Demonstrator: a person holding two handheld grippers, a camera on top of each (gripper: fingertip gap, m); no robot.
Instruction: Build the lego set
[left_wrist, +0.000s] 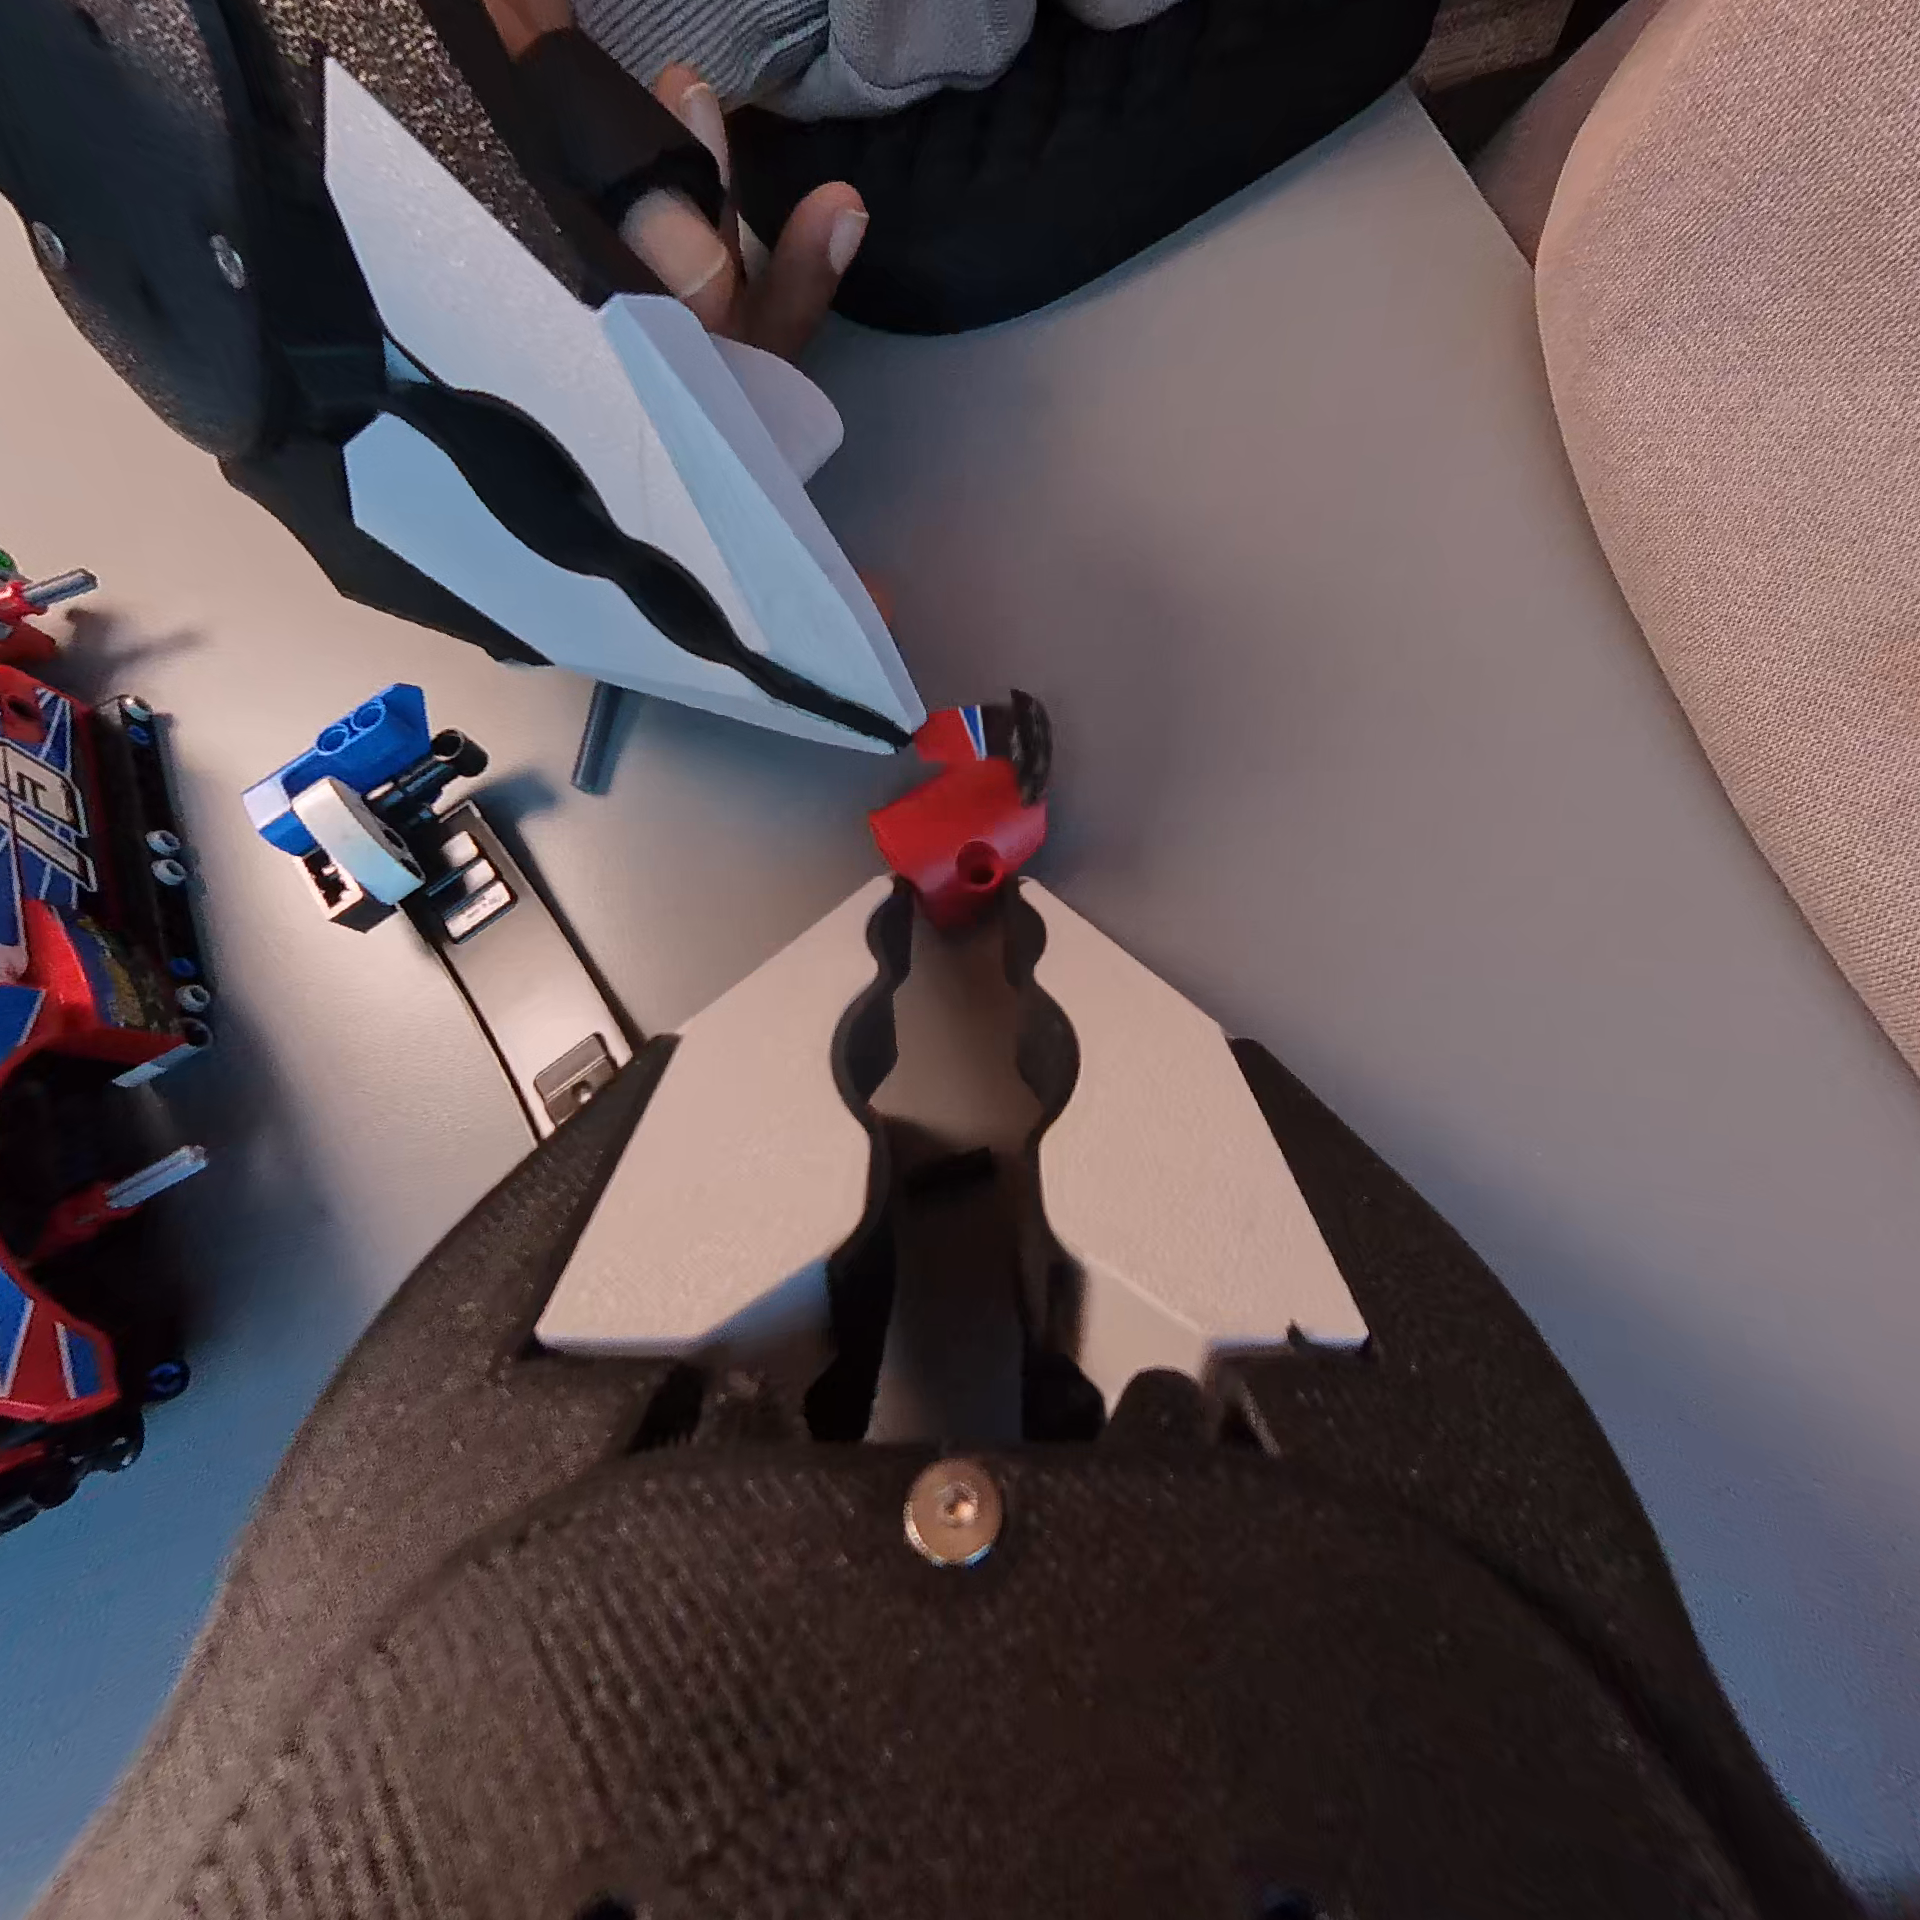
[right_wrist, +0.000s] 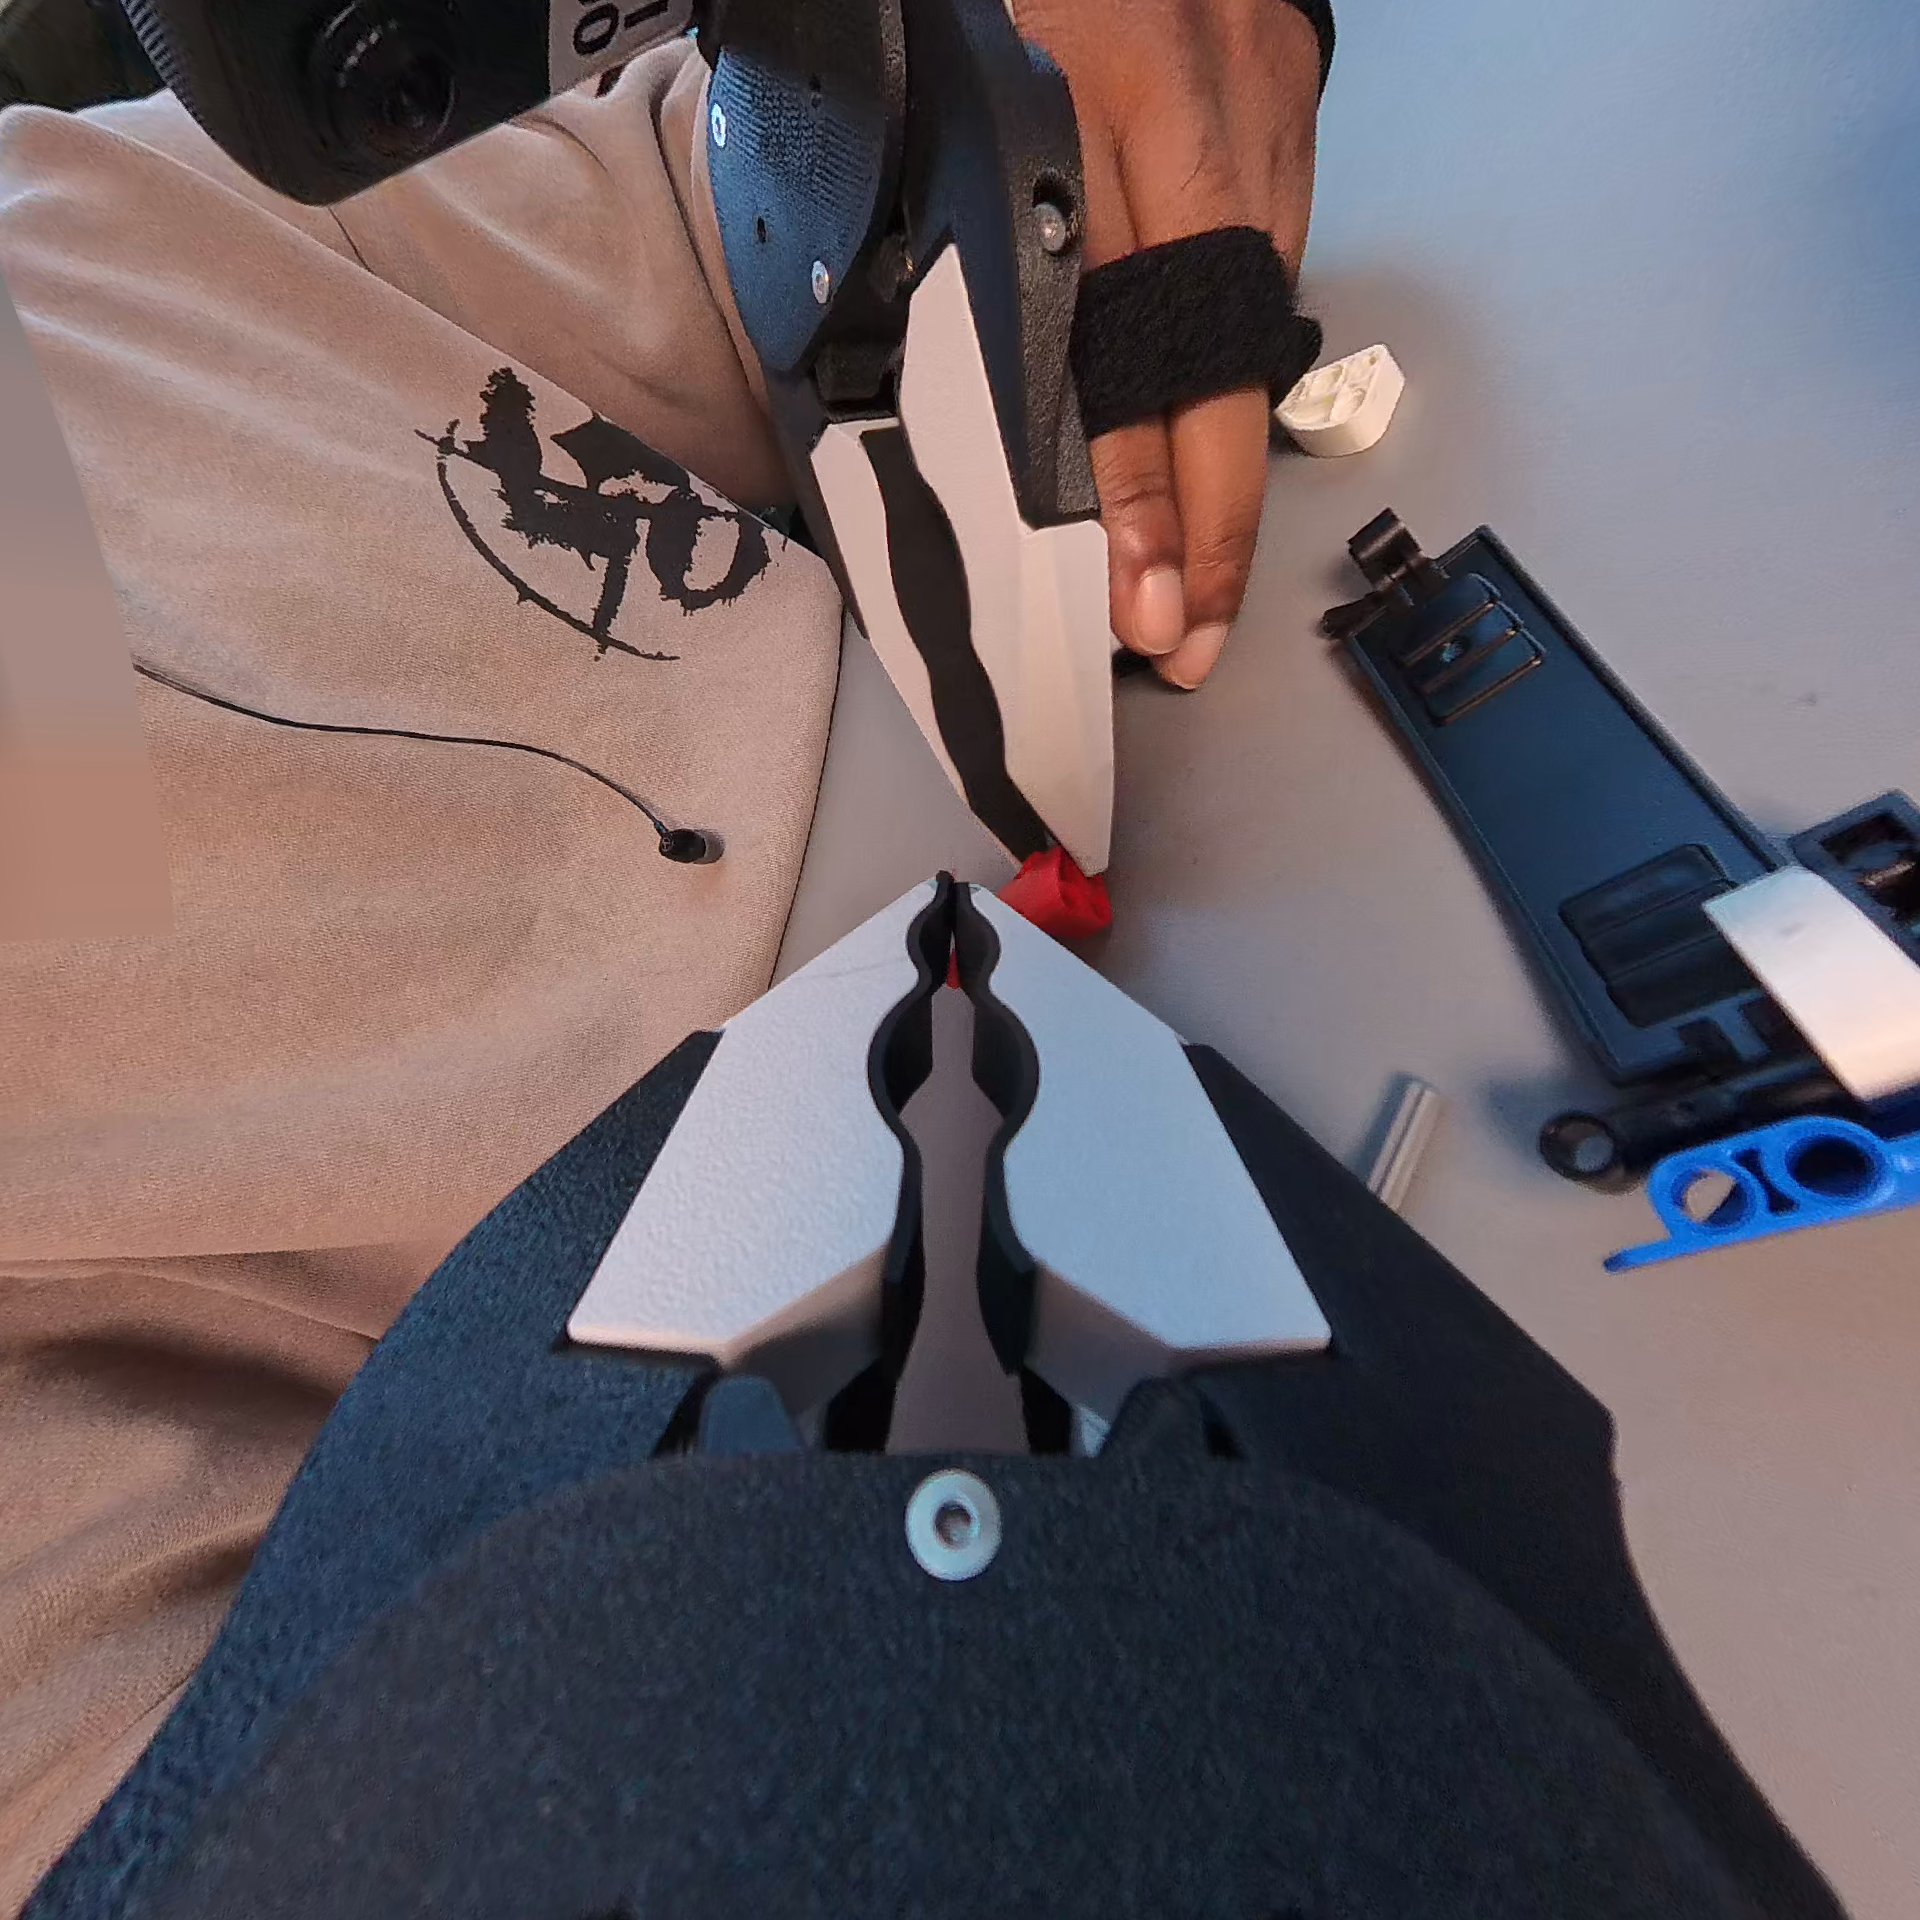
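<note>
Red piece (left_wrist: 961, 826): small red lego part with a blue-and-white striped corner and a black bit at its far end; held just above the grey table (left_wrist: 1299, 623), between the two grippers, near the person's torso.
Left gripper (left_wrist: 956, 883): jaws pinching the near end of the red piece at the very tips; the wider pockets behind the tips stand empty.
Right gripper (right_wrist: 951, 894): jaws pressed almost together, pinching the striped far corner of the red piece; a sliver of red shows between the pads.
Risk, grip: both holds are fingertip-only on a small angled part; any twist or uneven push could, I judge, pop it loose onto the table or into the person's lap.
Risk, force: the tips nearly meet over the piece; pressing the black bit home could make it slip sideways.
Blue-and-white sub-assembly (left_wrist: 343, 821): left of the grippers, resting on a dark strap-like plate (left_wrist: 520, 966).
Grey axle (left_wrist: 603, 743): loose on the table near that sub-assembly; a swinging gripper could knock it.
Red-and-blue car body (left_wrist: 73, 1039): far left, well apart, partly out of view.
White curved piece (right_wrist: 1340, 405): loose, beyond the person's left hand (right_wrist: 1174, 343).
</note>
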